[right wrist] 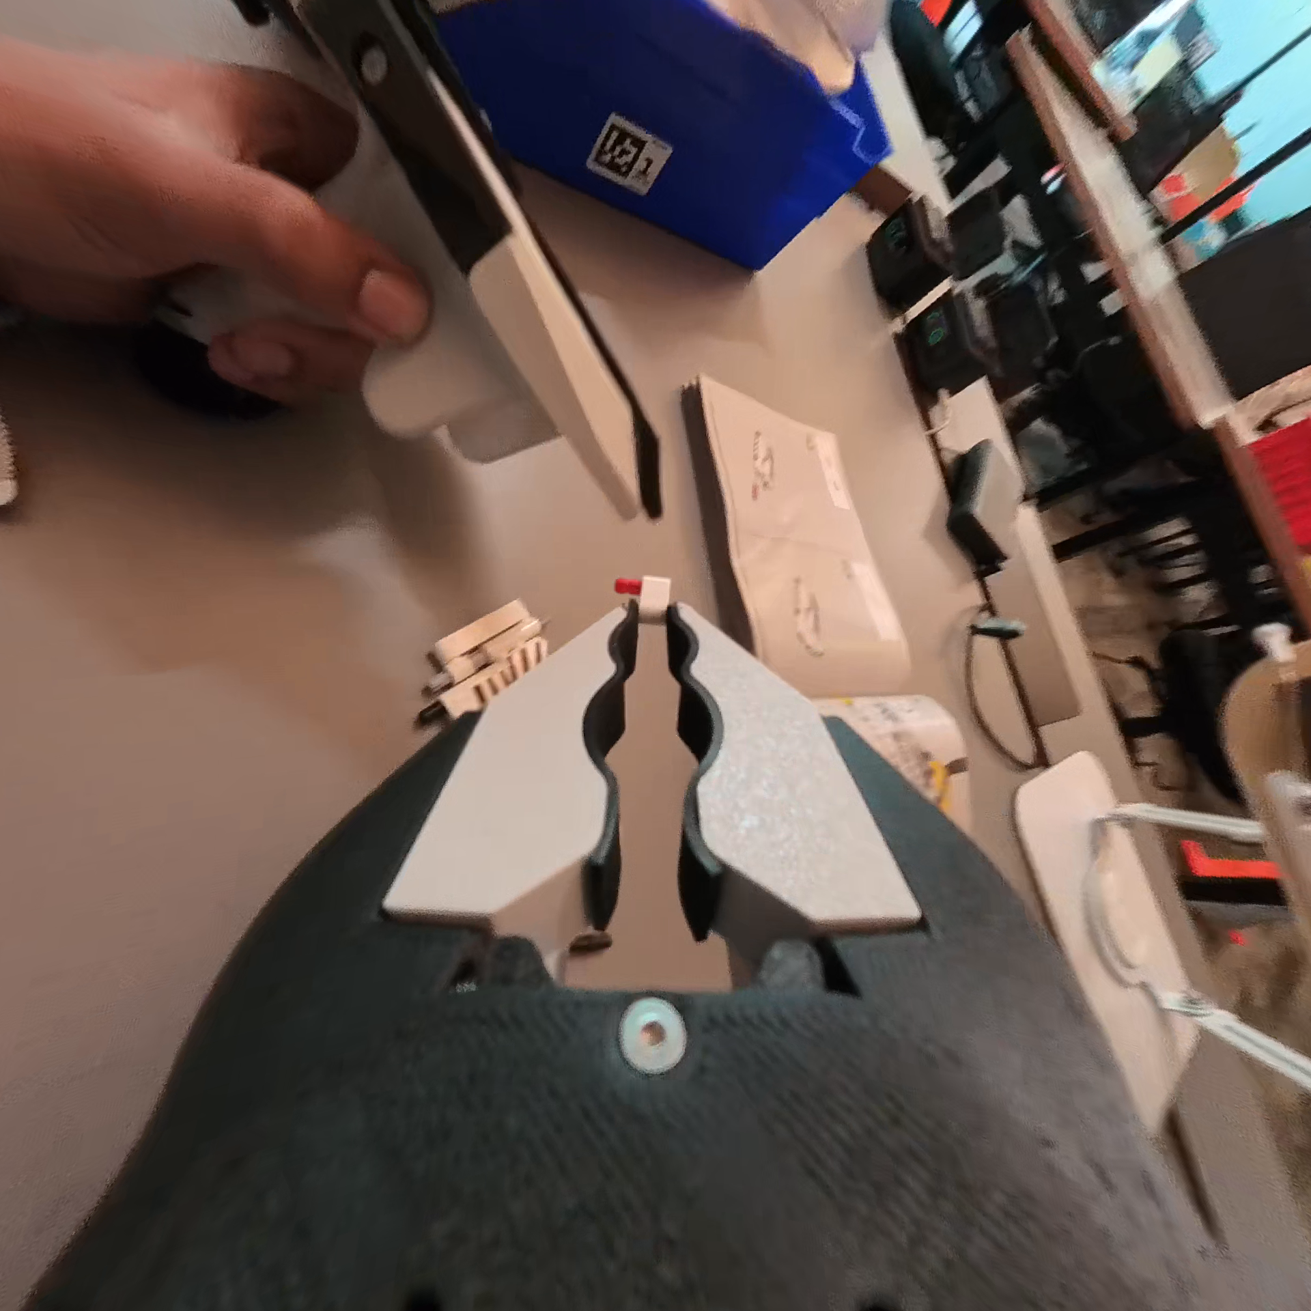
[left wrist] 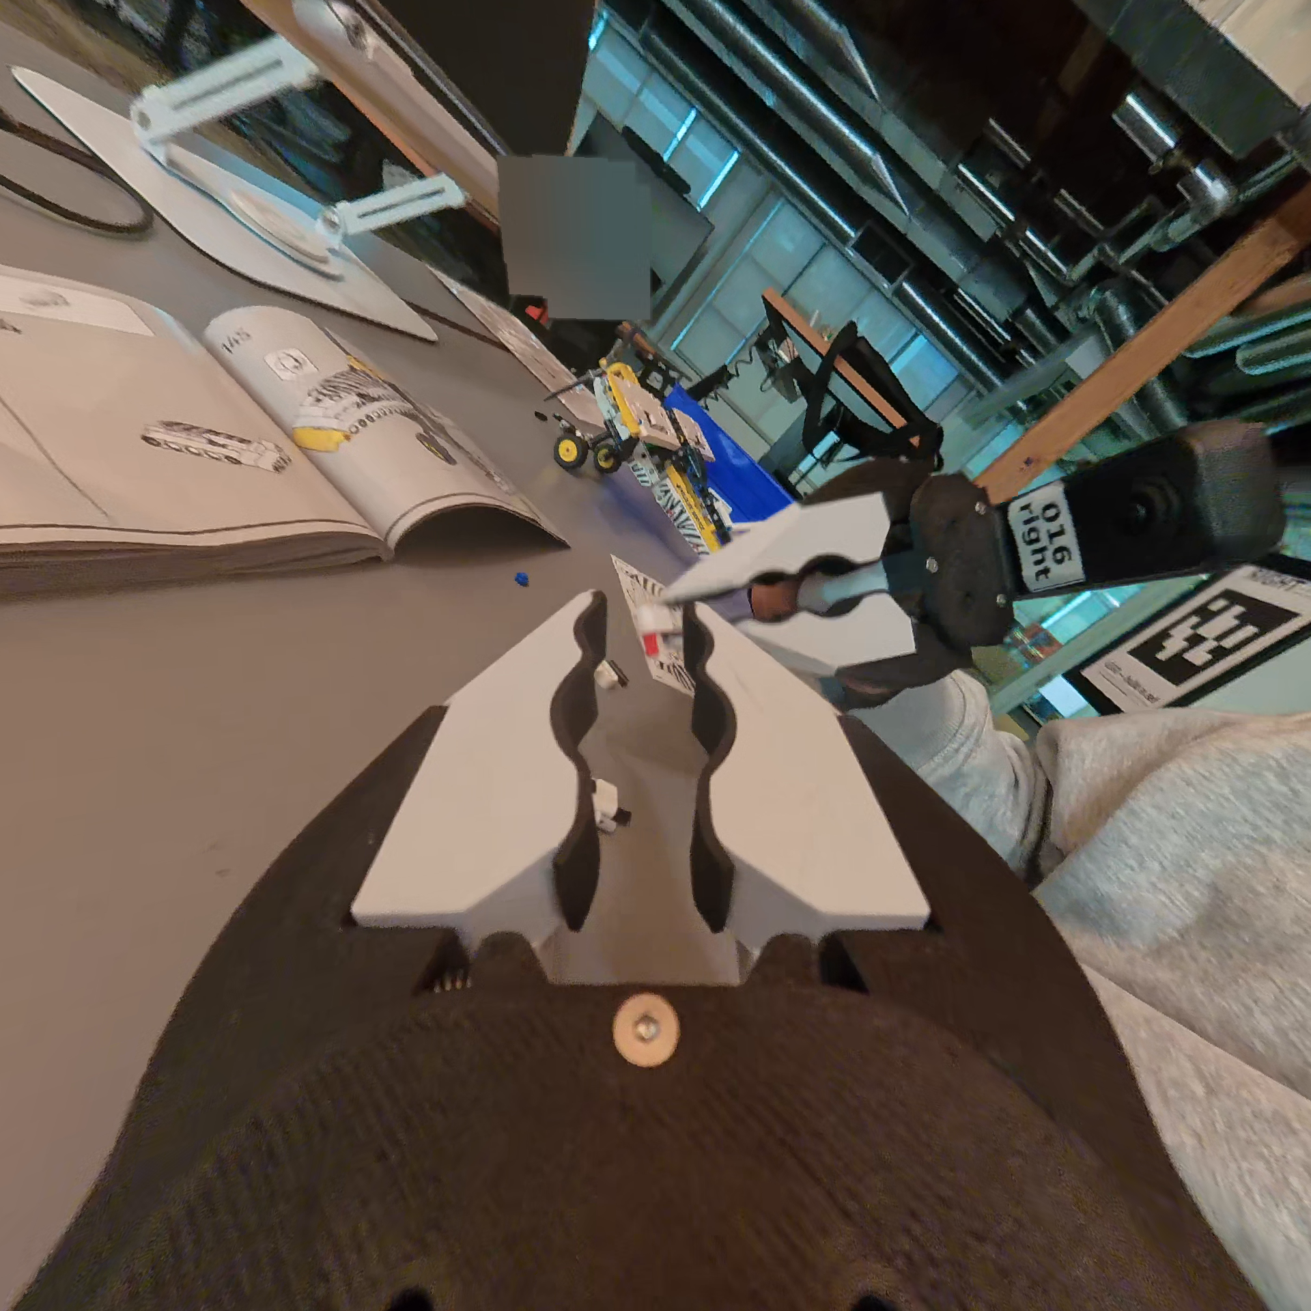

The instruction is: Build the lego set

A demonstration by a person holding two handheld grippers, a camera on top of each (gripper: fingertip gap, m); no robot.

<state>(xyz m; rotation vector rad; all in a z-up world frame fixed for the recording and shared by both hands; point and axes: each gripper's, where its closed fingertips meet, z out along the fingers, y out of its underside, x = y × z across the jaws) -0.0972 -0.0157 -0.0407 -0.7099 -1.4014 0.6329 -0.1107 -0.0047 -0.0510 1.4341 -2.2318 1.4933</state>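
My right gripper (right wrist: 649, 618) is shut on a small white lego piece with a red pin (right wrist: 651, 592), held at its fingertips above the grey table. In the left wrist view the right gripper (left wrist: 674, 603) comes in from the right and holds the piece (left wrist: 653, 628) just off my left gripper's right fingertip. My left gripper (left wrist: 642, 613) is open and empty. A hand holds it at the upper left of the right wrist view (right wrist: 642, 493), a little apart from the piece. Two small white pieces (left wrist: 609, 674) (left wrist: 606, 809) lie on the table under the left gripper.
An open instruction booklet (left wrist: 284, 440) lies to the left. A partly built yellow-wheeled lego vehicle (left wrist: 624, 426) and a blue bin (right wrist: 674, 142) stand farther back. A white lego sub-assembly (right wrist: 489, 667), a tiny blue piece (left wrist: 522, 578), a striped sticker sheet (left wrist: 670, 670) and a monitor stand (right wrist: 1092, 922) are also on the table. My two grippers' fingertips are within a few centimetres of each other.
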